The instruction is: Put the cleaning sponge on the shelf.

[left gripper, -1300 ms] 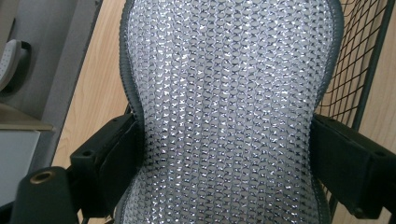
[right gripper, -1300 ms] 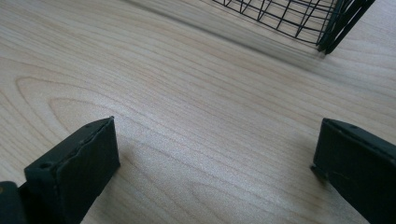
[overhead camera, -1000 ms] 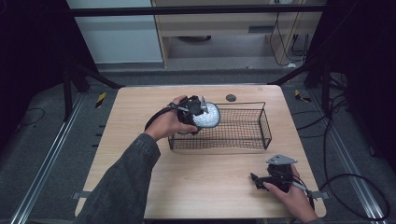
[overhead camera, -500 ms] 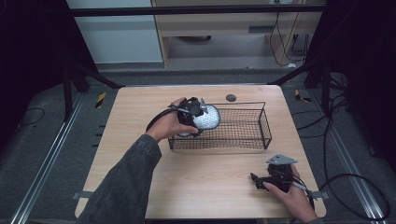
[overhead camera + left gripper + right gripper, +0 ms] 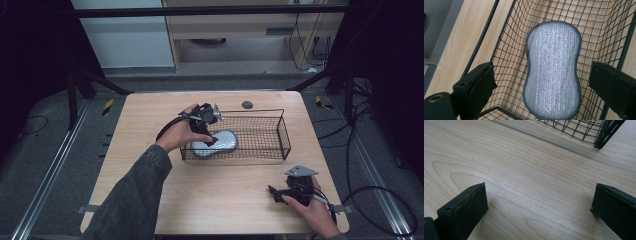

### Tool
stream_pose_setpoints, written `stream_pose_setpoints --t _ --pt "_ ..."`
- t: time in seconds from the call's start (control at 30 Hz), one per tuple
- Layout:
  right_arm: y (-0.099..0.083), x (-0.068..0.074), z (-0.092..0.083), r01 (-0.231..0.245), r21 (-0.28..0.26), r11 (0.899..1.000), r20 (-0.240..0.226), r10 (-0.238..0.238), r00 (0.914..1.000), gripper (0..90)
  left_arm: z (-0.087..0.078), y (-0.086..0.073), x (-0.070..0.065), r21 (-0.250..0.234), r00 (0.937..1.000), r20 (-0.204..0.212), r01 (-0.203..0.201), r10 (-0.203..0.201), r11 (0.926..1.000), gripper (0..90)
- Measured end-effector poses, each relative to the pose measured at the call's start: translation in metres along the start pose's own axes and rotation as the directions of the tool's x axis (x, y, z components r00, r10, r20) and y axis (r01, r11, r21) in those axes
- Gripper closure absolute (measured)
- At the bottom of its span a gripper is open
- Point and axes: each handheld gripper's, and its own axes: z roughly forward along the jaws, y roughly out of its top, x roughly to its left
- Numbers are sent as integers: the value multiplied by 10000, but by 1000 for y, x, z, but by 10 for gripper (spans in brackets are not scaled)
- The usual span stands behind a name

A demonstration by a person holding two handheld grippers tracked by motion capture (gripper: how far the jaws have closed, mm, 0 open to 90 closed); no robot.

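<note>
Jaws of the left gripper (image 5: 541, 82) stand wide apart with nothing between them, one on each side of the scrub pad (image 5: 554, 70) and clear of it, so the pad lies free. It rests flat on the mesh floor at the left end of the wire basket (image 5: 280, 131), close to the end wall, and the high view shows the left gripper (image 5: 214, 141) reaching over the rim there. The pad is a flat, peanut-shaped piece with a silvery knitted face and a dark grey stitched border, pinched in at the middle. It is most likely very light, soft and bendy, so it should fold or droop when lifted by one end, and its rough weave should give the pads good grip rather than slip. It looks in no way fragile. The narrow middle seems the best place to take hold, across its width, where the jaws can close on both edges evenly; lying flat on the mesh, an edge may need tipping up first, and a jaw tip could catch in the wires. The right gripper (image 5: 287, 192) rests low over the bare table (image 5: 150, 115) near the front right corner, its jaws also wide open and holding nothing, well apart from the basket.
</note>
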Motion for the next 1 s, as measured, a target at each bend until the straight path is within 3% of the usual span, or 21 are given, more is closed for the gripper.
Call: stream_pose_setpoints --t 0.47,1.0 --pt "0 0 0 -20 4 10000 -8 20 10000 3 -7 0 -4 -338 9998 96 183 -180 9993 41" --pt "0 0 0 -9 2 10000 3 9 10000 3 -16 3 -22 -1083 9997 61 221 -215 9939 36"
